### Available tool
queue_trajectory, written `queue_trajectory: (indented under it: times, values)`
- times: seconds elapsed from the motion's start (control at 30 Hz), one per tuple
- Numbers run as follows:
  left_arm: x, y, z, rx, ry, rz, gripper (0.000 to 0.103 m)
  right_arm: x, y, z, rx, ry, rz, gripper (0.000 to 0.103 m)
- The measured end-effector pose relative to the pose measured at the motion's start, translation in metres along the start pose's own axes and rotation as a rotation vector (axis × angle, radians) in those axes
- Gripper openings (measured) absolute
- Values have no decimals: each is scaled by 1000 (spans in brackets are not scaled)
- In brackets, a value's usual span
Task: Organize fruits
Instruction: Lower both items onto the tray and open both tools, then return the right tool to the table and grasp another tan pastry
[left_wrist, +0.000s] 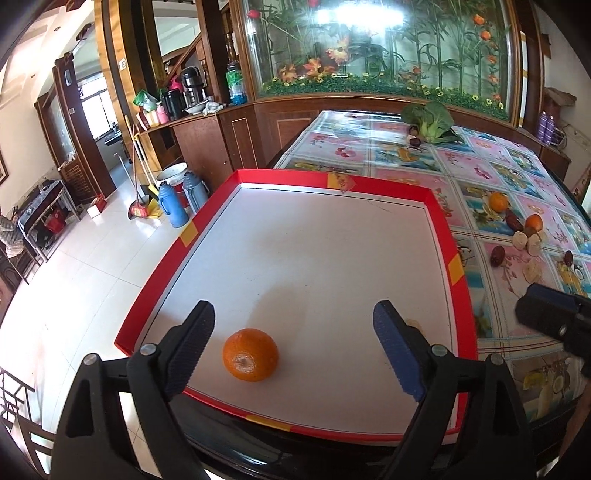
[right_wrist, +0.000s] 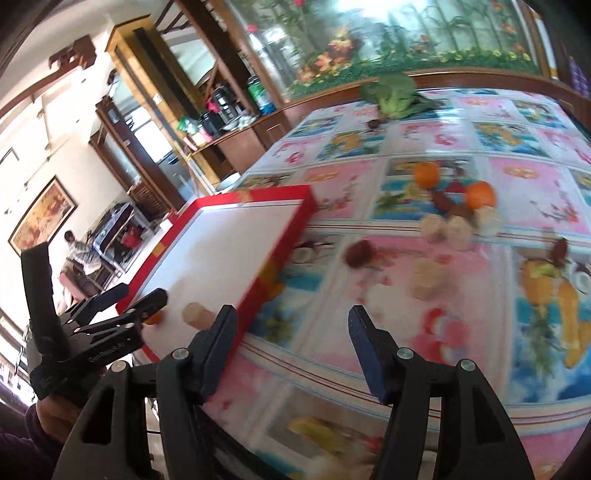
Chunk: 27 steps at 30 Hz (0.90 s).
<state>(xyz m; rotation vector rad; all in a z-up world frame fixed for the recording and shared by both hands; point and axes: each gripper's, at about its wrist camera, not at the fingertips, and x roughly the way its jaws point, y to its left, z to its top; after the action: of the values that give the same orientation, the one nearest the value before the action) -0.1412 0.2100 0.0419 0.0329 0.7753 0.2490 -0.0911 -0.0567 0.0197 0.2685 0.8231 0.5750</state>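
A red-rimmed white tray lies on the table's left end; it also shows in the right wrist view. An orange rests in its near part, loose between the fingers of my open left gripper. A pale banana piece lies in the tray near its right rim. My right gripper is open and empty, above the tablecloth just right of the tray. Two more oranges, dark dates and pale banana pieces lie loose on the cloth to the right.
A leafy green vegetable lies at the table's far end. The table carries a fruit-pattern cloth. Left of the table are a tiled floor, thermos flasks and wooden cabinets. A person sits far left in the right wrist view.
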Motion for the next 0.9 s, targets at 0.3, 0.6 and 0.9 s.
queue_trajectory:
  times: [0.3,0.6,0.9]
  values:
    - [-2,-16,-2,55,-1,0,88,-22,-38,-6,91,-31,-49,62]
    - [5,-21,-8,73,28,1,88,-9,-27,-6,25,-12,-42,62]
    - [-4,-29,-7,99,-14,-27,88,8,-26,24,18,21,-126,62]
